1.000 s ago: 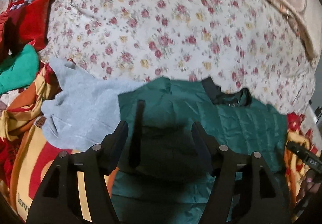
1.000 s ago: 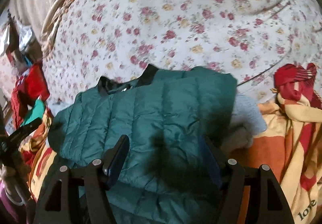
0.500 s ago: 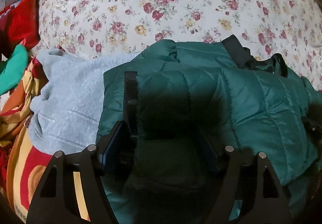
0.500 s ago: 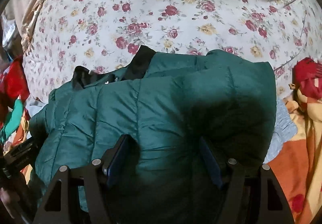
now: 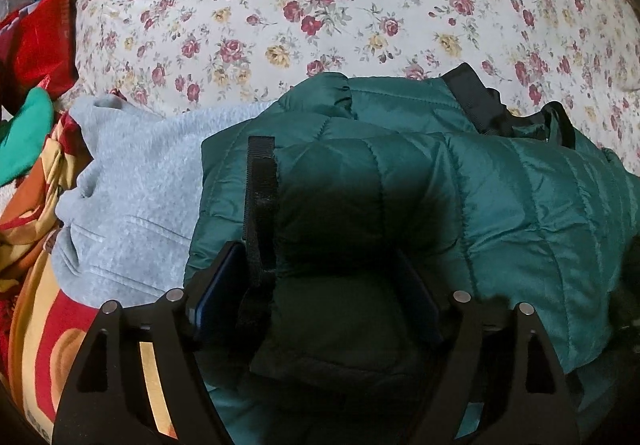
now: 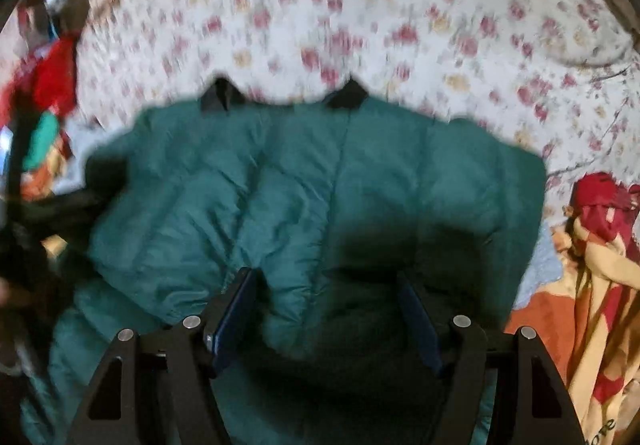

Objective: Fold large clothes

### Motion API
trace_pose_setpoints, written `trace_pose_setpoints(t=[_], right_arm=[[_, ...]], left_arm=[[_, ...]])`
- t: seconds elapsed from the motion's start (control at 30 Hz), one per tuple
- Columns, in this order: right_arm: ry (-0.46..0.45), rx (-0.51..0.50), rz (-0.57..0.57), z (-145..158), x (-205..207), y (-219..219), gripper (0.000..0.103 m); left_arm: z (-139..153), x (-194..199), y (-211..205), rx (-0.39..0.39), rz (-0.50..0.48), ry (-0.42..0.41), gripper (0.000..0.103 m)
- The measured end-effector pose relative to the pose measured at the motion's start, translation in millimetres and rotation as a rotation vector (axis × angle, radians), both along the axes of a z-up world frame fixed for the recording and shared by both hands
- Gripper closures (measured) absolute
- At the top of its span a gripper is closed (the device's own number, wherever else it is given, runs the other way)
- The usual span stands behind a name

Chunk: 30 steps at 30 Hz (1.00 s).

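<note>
A dark green quilted puffer jacket (image 5: 500, 181) with a black collar lies folded on the floral bed; it also fills the right wrist view (image 6: 304, 181), which is blurred. My left gripper (image 5: 316, 285) is open, its fingers standing on either side of a thick fold at the jacket's left end, next to a black strap (image 5: 260, 181). My right gripper (image 6: 328, 305) is open with its jaws wide over the jacket's near edge.
A grey sweater (image 5: 132, 181) lies under the jacket's left side. A floral bedsheet (image 5: 340, 5) covers the bed beyond. Red and green clothes (image 5: 28, 85) pile at the left. An orange, red and cream blanket (image 6: 592, 305) lies at the right.
Both grippers have moved forward and down onto the jacket, which has been folded over and now looks larger. The right wrist view has swung and now shows both collar ends.
</note>
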State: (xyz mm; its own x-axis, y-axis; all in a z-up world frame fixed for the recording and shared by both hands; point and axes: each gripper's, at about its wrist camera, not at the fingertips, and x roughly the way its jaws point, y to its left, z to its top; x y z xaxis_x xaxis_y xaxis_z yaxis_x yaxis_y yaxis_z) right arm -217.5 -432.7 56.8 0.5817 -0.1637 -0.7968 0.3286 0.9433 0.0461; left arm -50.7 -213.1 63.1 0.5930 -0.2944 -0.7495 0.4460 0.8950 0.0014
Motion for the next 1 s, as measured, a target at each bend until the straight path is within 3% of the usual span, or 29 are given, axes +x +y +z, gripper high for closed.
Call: trace_pose_setpoints(t=[0.17, 0.43, 0.67, 0.9, 1.0], right_arm=[[0.005, 0.007, 0.002, -1, 3, -3, 0.031], [-0.054, 0.001, -0.026, 30, -41, 1, 0.031], [0.028, -0.003, -0.057, -2, -33, -6, 0.030], [-0.035, 0.000, -0.085, 28, -53, -1, 0.030], [-0.058, 0.023, -0.105, 37, -69, 3, 0.021]], left_arm=[[-1, 0, -1, 0.006, 0.007, -0.004, 0.022], [19, -12, 10, 0.030, -0.005, -0.034, 0.022], [35, -33, 28, 0.012, -0.003, -0.050, 0.022], [49, -60, 45, 0.006, -0.018, -0.062, 0.022], [52, -69, 52, -0.008, -0.018, -0.061, 0.022]])
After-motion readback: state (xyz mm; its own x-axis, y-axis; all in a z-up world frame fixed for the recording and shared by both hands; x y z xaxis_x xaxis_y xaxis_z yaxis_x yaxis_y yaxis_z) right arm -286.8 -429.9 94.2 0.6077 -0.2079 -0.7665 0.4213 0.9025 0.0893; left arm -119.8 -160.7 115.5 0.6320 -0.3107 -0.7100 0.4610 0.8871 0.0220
